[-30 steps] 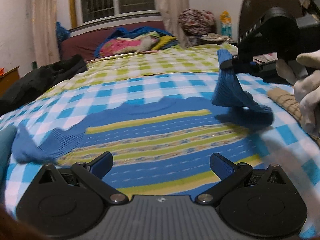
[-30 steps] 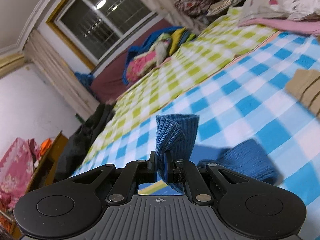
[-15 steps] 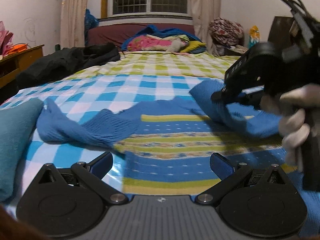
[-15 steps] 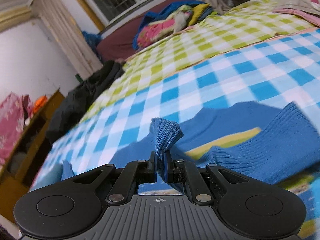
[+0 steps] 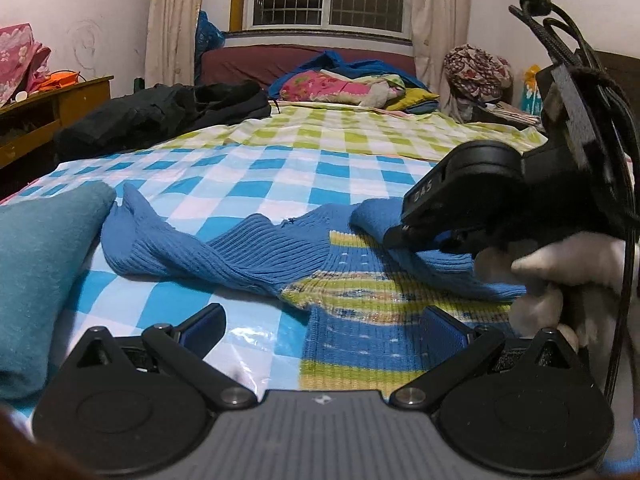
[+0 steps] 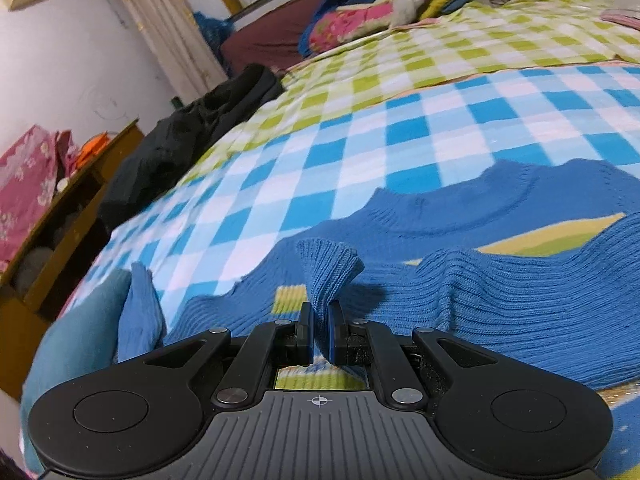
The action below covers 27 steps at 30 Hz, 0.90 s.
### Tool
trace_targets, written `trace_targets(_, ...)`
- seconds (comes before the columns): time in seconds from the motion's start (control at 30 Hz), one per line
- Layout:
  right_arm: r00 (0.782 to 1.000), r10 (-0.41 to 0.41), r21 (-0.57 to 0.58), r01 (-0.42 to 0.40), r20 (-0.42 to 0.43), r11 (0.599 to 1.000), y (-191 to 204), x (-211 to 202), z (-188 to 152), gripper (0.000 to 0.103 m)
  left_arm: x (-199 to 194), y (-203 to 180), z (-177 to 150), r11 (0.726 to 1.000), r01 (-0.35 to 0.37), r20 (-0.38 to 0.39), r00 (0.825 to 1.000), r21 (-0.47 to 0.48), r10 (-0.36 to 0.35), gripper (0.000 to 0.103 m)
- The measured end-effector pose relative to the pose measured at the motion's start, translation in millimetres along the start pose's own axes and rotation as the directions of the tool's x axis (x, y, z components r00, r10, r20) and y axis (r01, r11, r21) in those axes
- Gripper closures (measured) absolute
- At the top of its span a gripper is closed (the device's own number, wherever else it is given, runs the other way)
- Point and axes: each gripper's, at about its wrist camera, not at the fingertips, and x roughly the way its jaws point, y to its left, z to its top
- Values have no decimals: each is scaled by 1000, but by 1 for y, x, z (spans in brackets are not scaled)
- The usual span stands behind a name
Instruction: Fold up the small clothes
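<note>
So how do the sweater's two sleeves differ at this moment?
The right sleeve is pinched at its ribbed cuff by the right gripper and folded across the striped body; the left sleeve lies free on the checked sheet, stretched outward beside a teal cloth. The left gripper is open, holding nothing. Both sleeves are plain blue ribbed knit.

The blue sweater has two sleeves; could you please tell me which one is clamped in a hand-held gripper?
The sleeve folded over the striped body, pinched at its cuff by the right hand-held gripper. The other sleeve lies free beside the teal cushion.

Black claw [image 6: 319,334], blue pads, white glove [image 5: 560,276]
</note>
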Motion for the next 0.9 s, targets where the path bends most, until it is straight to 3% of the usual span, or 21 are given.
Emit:
trace_targets(0.43,998,29,-90,-33,-47,995,20,10,-16,95,1,14,3,999,-38,11,999,-28,39,0)
trace_targets(0.63,998,31,-145,-38,-56,989,24,10,-26,95,2,16,3,998,-58,20,998,4,58,0)
trace_targets(0.9,984,136,-125,-150,-116,981,20,3,-25,87,4,27,5,996,-81,28,996,-24,81,0)
